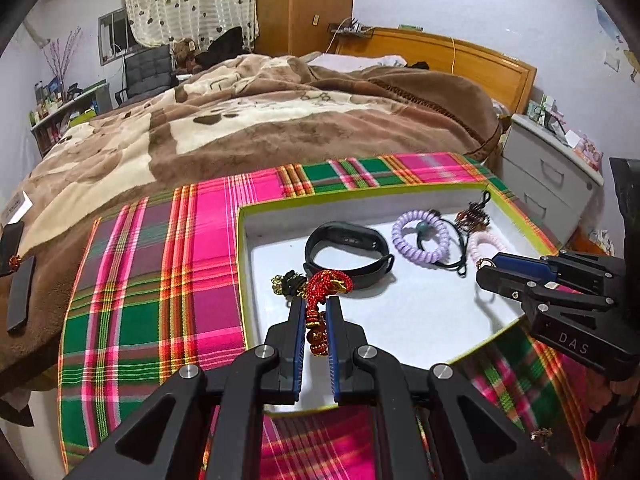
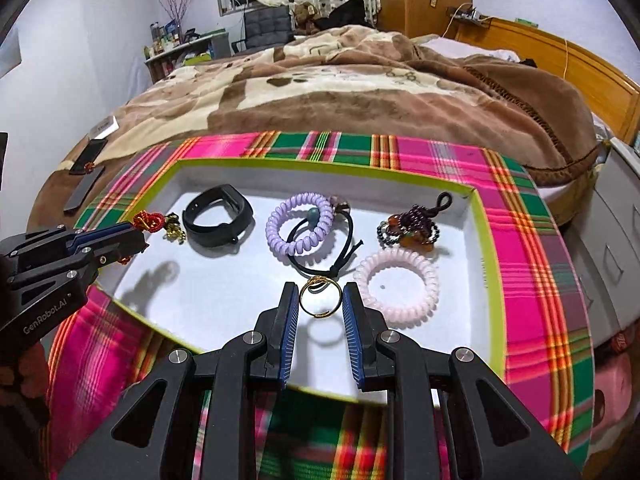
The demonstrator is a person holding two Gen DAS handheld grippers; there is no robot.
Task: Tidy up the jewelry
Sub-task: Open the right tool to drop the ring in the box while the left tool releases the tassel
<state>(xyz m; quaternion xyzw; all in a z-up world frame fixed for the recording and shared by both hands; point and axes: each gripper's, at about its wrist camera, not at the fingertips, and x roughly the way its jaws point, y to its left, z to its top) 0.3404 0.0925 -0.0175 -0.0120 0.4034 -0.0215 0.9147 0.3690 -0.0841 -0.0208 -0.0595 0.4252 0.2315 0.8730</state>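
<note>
Left wrist view is filled by a bed [image 1: 248, 120] covered with a brown and cream blanket [image 1: 120, 152], over whose near part a pink, green and red plaid cloth [image 1: 168, 280] is spread. On the cloth a shallow white tray with a yellow-green rim [image 1: 240, 280] is laid. Behind the bed a wooden headboard [image 1: 460, 60], a wooden wardrobe [image 1: 304, 4], a curtained window [image 1: 188, 0] and a grey drawer unit [image 1: 552, 172] are seen; a cluttered shelf at the far left is too small to be read.

Inside the tray a black wristband [image 1: 348, 252], a lilac coil hair tie [image 2: 300, 224], a pale pink coil hair tie [image 2: 396, 280], a black elastic cord [image 2: 340, 256] and a dark beaded ornament [image 2: 408, 228] are laid apart from one another.

The left gripper [image 1: 316, 304] is held over the tray's near left part, its jaws closed on a red knotted cord charm [image 1: 326, 284]; the charm's lower beads are partly hidden between the pads, and a small gold and black piece [image 1: 286, 282] behind it cannot be made out.

The right gripper [image 2: 320, 292] is held over the tray's near edge, with a gold ring [image 2: 320, 300] clamped upright between its jaws, just beside the pink coil.

Two dark flat objects [image 1: 20, 292] on the blanket are cut off at the left edge.
</note>
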